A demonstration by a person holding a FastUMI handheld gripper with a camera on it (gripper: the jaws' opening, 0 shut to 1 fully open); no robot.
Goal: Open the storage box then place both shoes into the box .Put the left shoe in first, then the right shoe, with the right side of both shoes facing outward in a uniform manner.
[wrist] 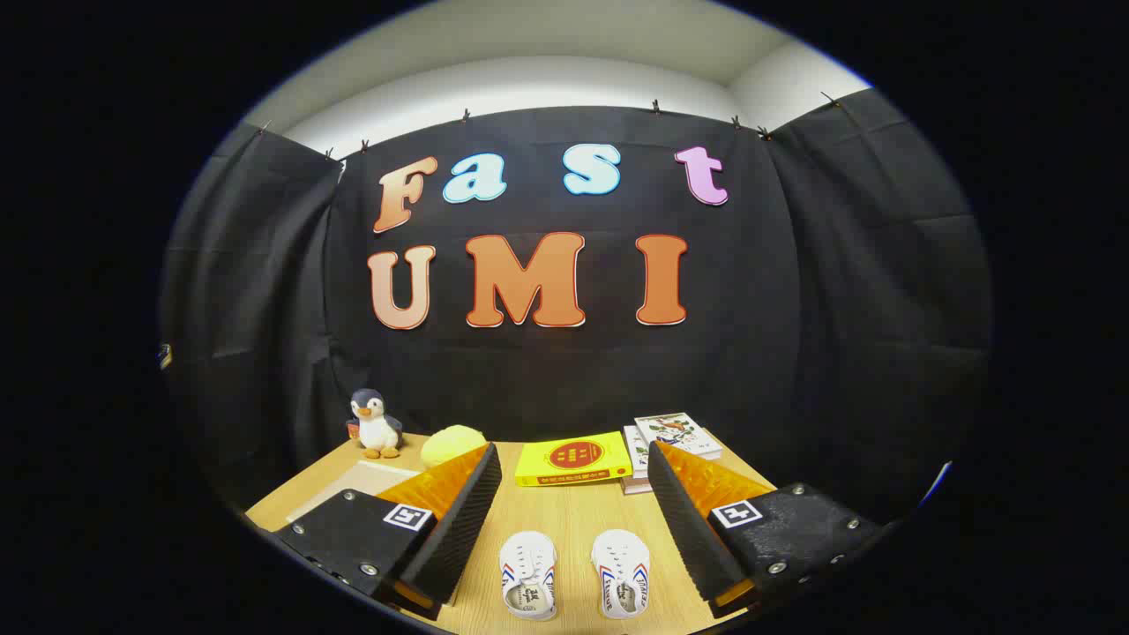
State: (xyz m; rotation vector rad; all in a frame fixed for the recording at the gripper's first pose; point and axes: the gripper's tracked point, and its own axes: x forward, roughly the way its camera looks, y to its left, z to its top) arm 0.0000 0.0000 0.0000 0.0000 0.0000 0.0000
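Two white shoes (573, 575) sit side by side at the near edge of the surface (573, 520), between the fingers of the tool (573, 494), spread wide, holding nothing. Box first: I can't spot it, so best find it before grabbing shoes.

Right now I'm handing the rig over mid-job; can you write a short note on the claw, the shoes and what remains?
Claw: open, holding nothing, raised over the wooden table.
Shoes: the two small white lace-up shoes with red and blue side stripes sit side by side on the table between the fingers, one nearer the left finger, the other nearer the right.
Beyond them: a yellow book, stacked books, a plush penguin.
Done: nothing visible yet.
Left: open the storage box, then place the left shoe, then the right.
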